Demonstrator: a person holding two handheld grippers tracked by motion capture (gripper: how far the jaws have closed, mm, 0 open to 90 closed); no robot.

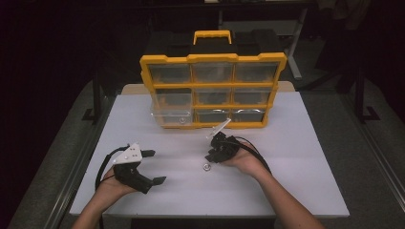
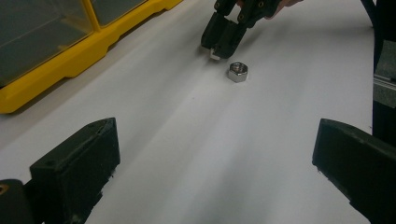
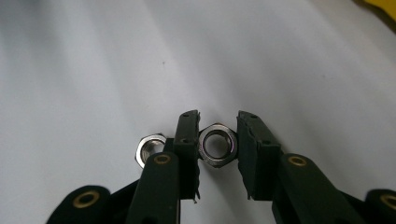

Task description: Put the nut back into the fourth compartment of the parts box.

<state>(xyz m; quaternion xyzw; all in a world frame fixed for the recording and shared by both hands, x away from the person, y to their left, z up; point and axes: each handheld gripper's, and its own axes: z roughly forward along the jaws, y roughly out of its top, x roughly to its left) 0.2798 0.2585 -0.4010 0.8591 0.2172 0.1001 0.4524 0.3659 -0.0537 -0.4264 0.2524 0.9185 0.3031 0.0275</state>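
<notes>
The small hexagonal steel nut (image 3: 217,145) between the black jaws looks like polished metal, its threaded bore glossy. A second silvery hex nut (image 3: 147,149) beside it shines likewise. The jaws of the black right gripper (image 3: 218,140) are matt plastic with brass-coloured rivets. The white tabletop (image 3: 116,70) is smooth and matt. The yellow plastic organiser (image 1: 213,90) has clear glossy drawer fronts.

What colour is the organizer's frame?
Yellow, with clear drawers; the organizer shows best in the high view.
</notes>
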